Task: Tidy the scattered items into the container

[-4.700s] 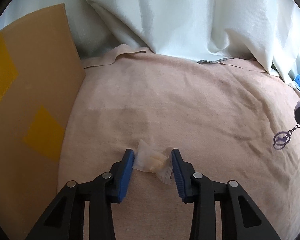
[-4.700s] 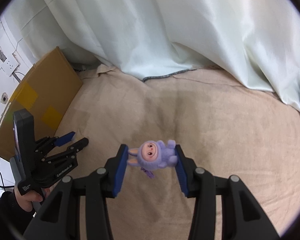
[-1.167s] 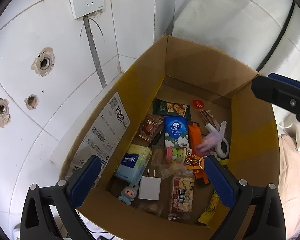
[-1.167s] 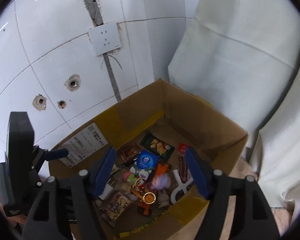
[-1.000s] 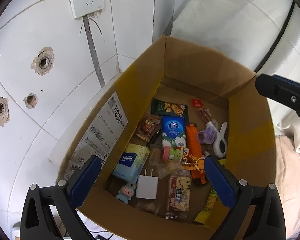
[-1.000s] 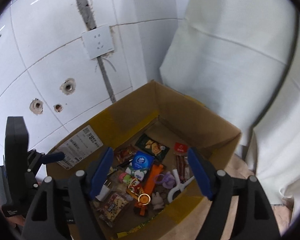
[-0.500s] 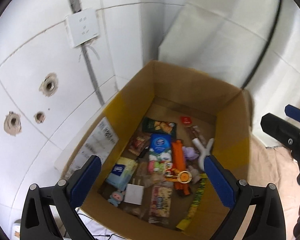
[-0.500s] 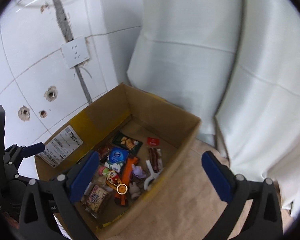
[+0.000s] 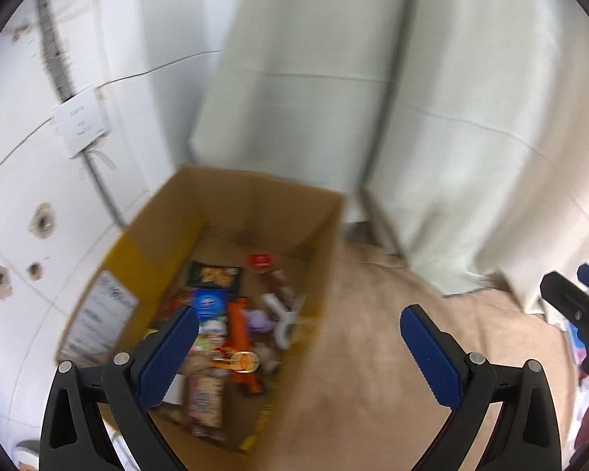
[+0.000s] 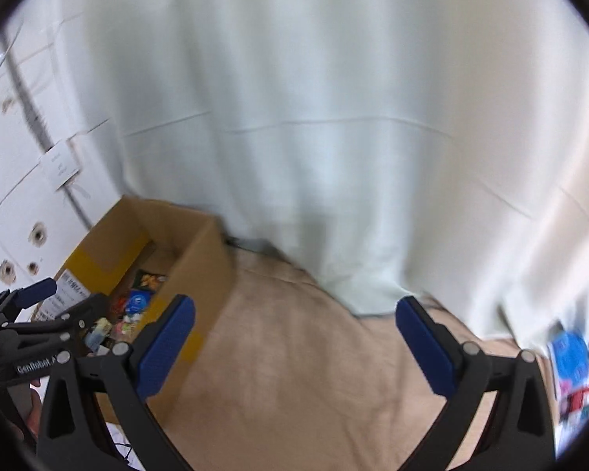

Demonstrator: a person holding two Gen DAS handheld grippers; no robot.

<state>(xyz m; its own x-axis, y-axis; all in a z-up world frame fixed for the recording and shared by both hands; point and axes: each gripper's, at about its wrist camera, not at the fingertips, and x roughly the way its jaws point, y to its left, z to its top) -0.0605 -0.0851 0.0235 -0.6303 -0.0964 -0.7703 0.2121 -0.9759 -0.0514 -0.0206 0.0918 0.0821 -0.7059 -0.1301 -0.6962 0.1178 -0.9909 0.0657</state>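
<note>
The open cardboard box [image 9: 255, 204] stands at the left against the tiled wall and holds several small items: snack packets, a blue tissue pack [image 9: 209, 303], an orange strip, a purple toy [image 9: 257, 320]. My left gripper [image 9: 298, 316] is open and empty, its left finger over the box, its right finger over the beige cloth. My right gripper [image 10: 294, 308] is open and empty above the cloth, to the right of the box [image 10: 200, 251]. The left gripper [image 10: 47, 298] also shows at the left edge of the right wrist view. Both views are motion-blurred.
Beige cloth [image 9: 365, 337] covers the surface right of the box. White curtains [image 10: 314, 137] hang behind. A tiled wall with a socket [image 9: 80, 123] and drill holes is at the left. Blue and colourful items [image 10: 571, 357] lie at the far right.
Both grippers have swung right, away from over the box toward the cloth. The purple toy and the small clear packet held earlier now lie in the box; both grippers are empty.
</note>
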